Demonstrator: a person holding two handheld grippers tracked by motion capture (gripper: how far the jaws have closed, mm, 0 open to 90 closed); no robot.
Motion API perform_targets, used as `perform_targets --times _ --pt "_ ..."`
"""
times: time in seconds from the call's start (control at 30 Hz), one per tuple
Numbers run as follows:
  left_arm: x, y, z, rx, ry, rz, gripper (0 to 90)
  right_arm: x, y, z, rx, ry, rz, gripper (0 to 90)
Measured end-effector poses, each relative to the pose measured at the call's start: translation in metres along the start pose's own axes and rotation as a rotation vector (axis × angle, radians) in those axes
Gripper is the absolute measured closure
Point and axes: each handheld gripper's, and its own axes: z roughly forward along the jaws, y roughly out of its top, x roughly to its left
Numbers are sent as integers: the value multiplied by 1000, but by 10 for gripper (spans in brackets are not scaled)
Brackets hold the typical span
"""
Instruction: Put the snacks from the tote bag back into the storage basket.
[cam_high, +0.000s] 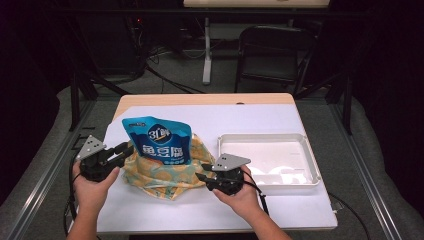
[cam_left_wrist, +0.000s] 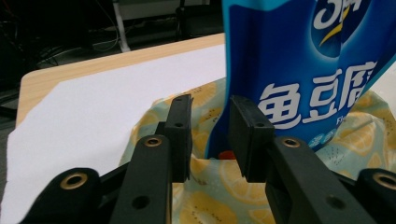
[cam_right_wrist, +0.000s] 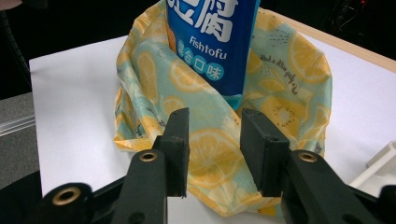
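Blue snack pouch (cam_high: 158, 141) stands upright in a lemon-print cloth bag (cam_high: 165, 172) on the white-covered bench (cam_high: 260, 117), between the left hand-held gripper (cam_high: 126, 148) and right hand-held gripper (cam_high: 200, 177), with a white tray (cam_high: 310, 155) at the right. The left gripper view shows its jaws apart, at the bag's rim and pouch (cam_left_wrist: 299, 74) edge, pinching nothing visibly. The right gripper view shows spread jaws over the bag (cam_right_wrist: 210, 154); "Fishtofu" is legible, and the pouch (cam_right_wrist: 210, 42) top is cut off.

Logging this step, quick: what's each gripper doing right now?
Left gripper: open, fingers around the lemon-print bag's edge.
Right gripper: open, holding nothing.
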Motion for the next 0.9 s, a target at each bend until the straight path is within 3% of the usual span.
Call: perform_targets --times 0.5,0.67,0.9 --pt "-3 1 16 20 -19 11 804 1 -1 -12 -25 -27 -1 711" --pt "-3 1 17 16 -25 16 821 -3 5 -15 -37 -40 21 757" --pt "-2 2 18 15 -26 25 835 -11 19 -4 -24 -71 22 822"
